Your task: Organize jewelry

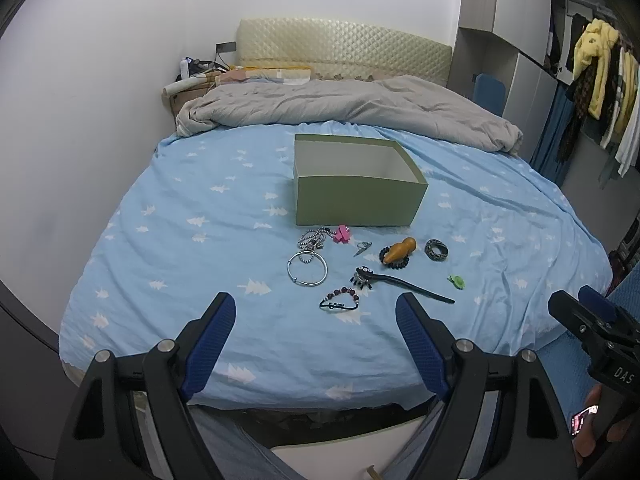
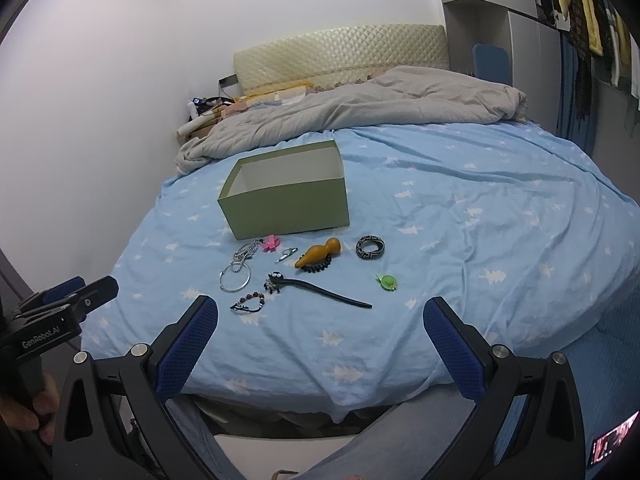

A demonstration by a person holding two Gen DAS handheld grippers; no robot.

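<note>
Left wrist view: an open green box (image 1: 356, 200) sits mid-bed (image 1: 160, 240), no contents visible inside, jewelry (image 1: 307, 269) scattered toward the foot edge. Both hand-held grippers, left (image 1: 316, 320) and right (image 2: 320, 320), gape wide, holding nothing.

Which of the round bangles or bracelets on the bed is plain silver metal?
The thin silver bangle, leftmost of the jewelry, beside the ball-chain necklace. The beaded bracelet and patterned black bangle aren't plain metal.

Matt green card on the box (image 1: 356, 202) — plain white inside. Just before it: shiny metal bangle (image 1: 307, 269), beaded chain (image 1: 311, 238), smooth glossy wooden gourd (image 1: 397, 251), dark lacquered hairpin (image 1: 404, 283). Beneath all — soft, creased blue cotton sheet (image 1: 200, 248). Textured blue rubber on the pads (image 1: 212, 340).
</note>
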